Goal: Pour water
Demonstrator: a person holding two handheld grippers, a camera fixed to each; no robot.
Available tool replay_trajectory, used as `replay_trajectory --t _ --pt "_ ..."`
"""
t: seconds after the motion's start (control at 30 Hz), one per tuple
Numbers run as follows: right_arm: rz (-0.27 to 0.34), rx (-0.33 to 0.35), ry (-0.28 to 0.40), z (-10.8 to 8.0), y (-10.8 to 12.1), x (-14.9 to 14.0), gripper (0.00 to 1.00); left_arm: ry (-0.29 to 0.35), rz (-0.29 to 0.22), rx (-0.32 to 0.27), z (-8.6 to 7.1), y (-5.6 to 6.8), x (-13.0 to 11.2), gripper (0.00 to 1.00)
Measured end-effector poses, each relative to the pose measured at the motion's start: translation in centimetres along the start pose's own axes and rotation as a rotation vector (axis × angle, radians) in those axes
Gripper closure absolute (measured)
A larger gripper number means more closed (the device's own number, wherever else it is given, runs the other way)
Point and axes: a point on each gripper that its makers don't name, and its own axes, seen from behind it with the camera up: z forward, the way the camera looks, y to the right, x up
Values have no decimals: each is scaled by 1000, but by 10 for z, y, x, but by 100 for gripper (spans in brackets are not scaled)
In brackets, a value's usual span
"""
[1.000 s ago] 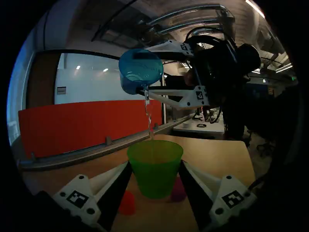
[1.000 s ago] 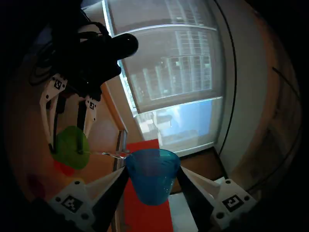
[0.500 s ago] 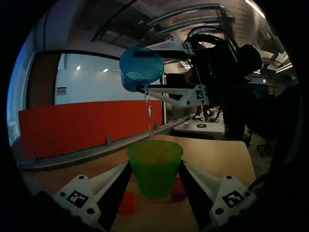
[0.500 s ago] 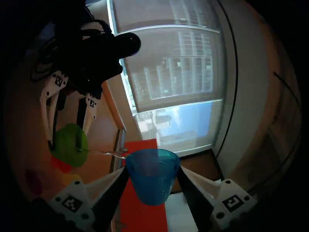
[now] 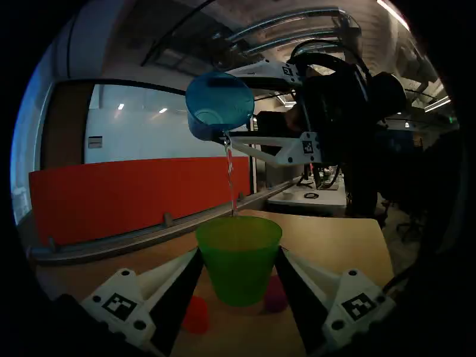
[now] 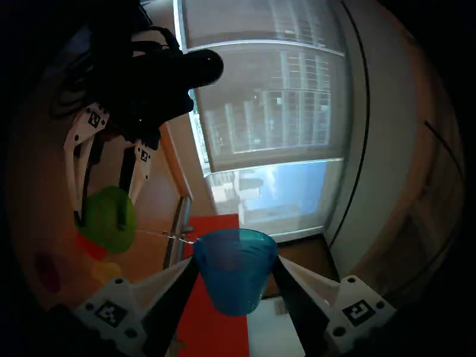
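Note:
In the left gripper view my left gripper [image 5: 240, 268] is shut on an upright green cup [image 5: 238, 257] held just above a wooden table [image 5: 333, 238]. Above it my right gripper [image 5: 235, 104] holds a blue cup [image 5: 218, 113] tipped on its side, and a thin stream of water [image 5: 229, 178] falls from its rim into the green cup. In the right gripper view my right gripper [image 6: 235, 279] is shut on the blue cup [image 6: 235, 271]. The water stream [image 6: 163, 235] runs left to the green cup [image 6: 107, 219], which the left gripper [image 6: 106, 205] holds.
A red cup [image 5: 195, 313] and a purple cup [image 5: 275, 293] stand on the table behind the green cup. An orange panel [image 5: 119, 193] and a metal rail [image 5: 149, 229] run along the table's far edge. A person in dark clothes [image 5: 351, 119] holds the right gripper. Large windows [image 6: 273, 119] show in the right gripper view.
The blue cup has tipped a little further and shifted slightly; the water keeps running into the green cup, which has stayed in place.

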Motion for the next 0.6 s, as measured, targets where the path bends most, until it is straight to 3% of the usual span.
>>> replay_trajectory --t 0.6 --pt "-77 4 -1 1 5 5 11 1 0 1 0 -1 1 18"
